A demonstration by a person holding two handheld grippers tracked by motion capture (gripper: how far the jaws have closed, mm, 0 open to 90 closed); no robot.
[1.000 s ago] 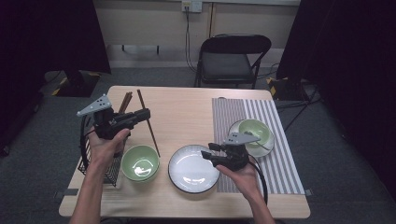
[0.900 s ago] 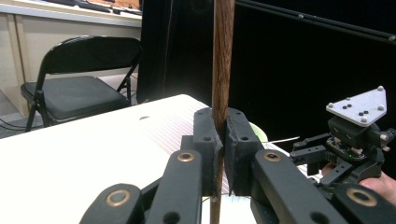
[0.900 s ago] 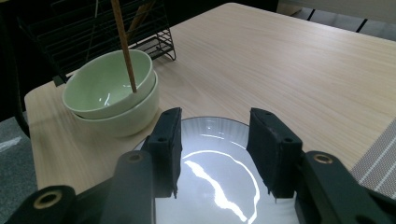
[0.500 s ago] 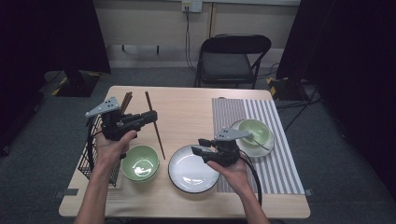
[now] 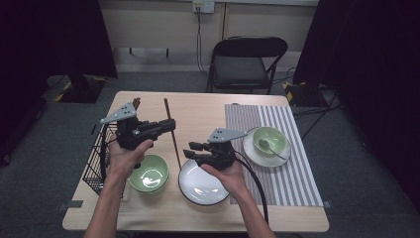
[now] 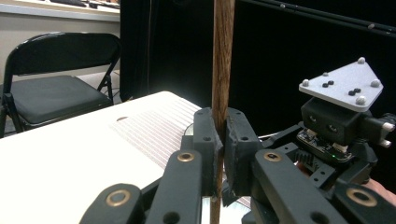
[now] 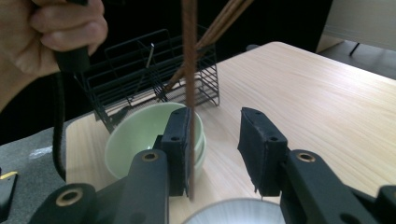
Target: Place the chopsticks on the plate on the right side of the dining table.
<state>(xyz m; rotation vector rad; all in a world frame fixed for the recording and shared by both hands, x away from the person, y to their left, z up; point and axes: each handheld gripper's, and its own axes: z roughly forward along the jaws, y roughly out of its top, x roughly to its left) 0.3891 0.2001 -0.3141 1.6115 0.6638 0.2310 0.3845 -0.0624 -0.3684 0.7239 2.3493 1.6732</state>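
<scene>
Two grippers in my hands over the table. Nearest me, right gripper [image 5: 195, 148] above the white plate [image 5: 200, 184]; its jaws have just been closing, a gap left, chopstick [image 5: 172, 130] between them against one pad, its lower end just short of the plate. Left gripper [image 5: 171, 124] clamped tight on that chopstick, top cut off in its view. Green bowl [image 5: 148, 173] under it. Wire basket [image 5: 96, 158] beside, contents hard to read. Farther off, striped mat [image 5: 287, 163], saucer bowl [image 5: 270, 140].

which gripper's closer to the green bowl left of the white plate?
Left. The left gripper hangs just behind the green bowl, shut on a chopstick. The right gripper sits beside it, over the white plate.
</scene>
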